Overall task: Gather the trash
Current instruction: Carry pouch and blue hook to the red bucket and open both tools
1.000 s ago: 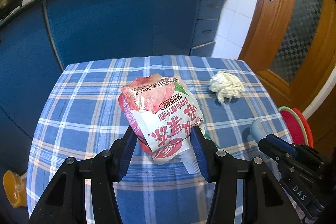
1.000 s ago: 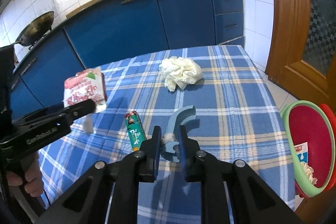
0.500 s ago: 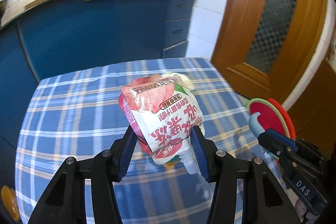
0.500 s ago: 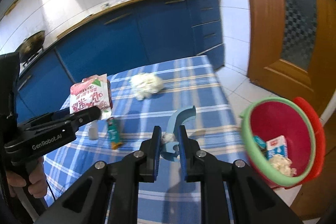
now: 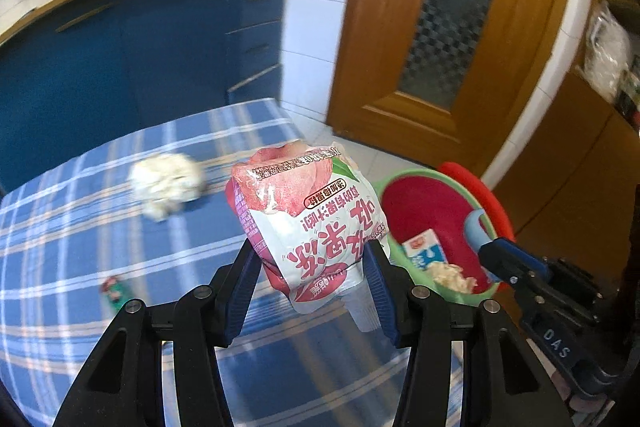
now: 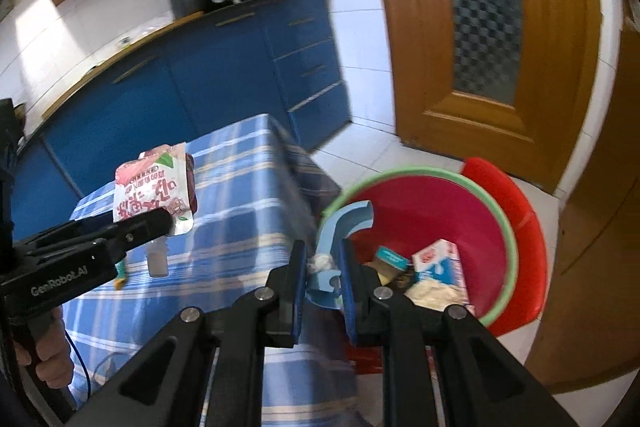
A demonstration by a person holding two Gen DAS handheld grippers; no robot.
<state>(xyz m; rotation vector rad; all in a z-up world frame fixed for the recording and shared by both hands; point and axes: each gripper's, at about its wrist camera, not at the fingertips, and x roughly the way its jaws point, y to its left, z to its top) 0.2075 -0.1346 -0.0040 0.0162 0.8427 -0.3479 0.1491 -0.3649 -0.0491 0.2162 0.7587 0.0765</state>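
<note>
My left gripper [image 5: 310, 263] is shut on a pink and white drink pouch [image 5: 308, 215], spout down, held above the table's right edge. That pouch [image 6: 154, 193] shows in the right wrist view too, at the left. My right gripper [image 6: 322, 267] is shut on a curved light-blue plastic piece [image 6: 340, 227] with a bit of white stuff on it, right over the near rim of the red bin with a green rim [image 6: 432, 211]. The bin [image 5: 420, 203] stands on the floor to the right of the table and holds a milk carton [image 6: 440, 261] and other scraps.
On the blue checked tablecloth [image 5: 80, 247] lie a crumpled white tissue [image 5: 166, 183] and a small green and red wrapper [image 5: 114, 289]. Blue cabinets [image 6: 200, 95] stand behind the table, a wooden door [image 6: 492, 39] to the right. A hand [image 6: 44, 355] grips the left tool's handle.
Both grippers have swung to the right with their loads, from over the table's middle to its right edge. The red bin has come into full view under the right gripper.
</note>
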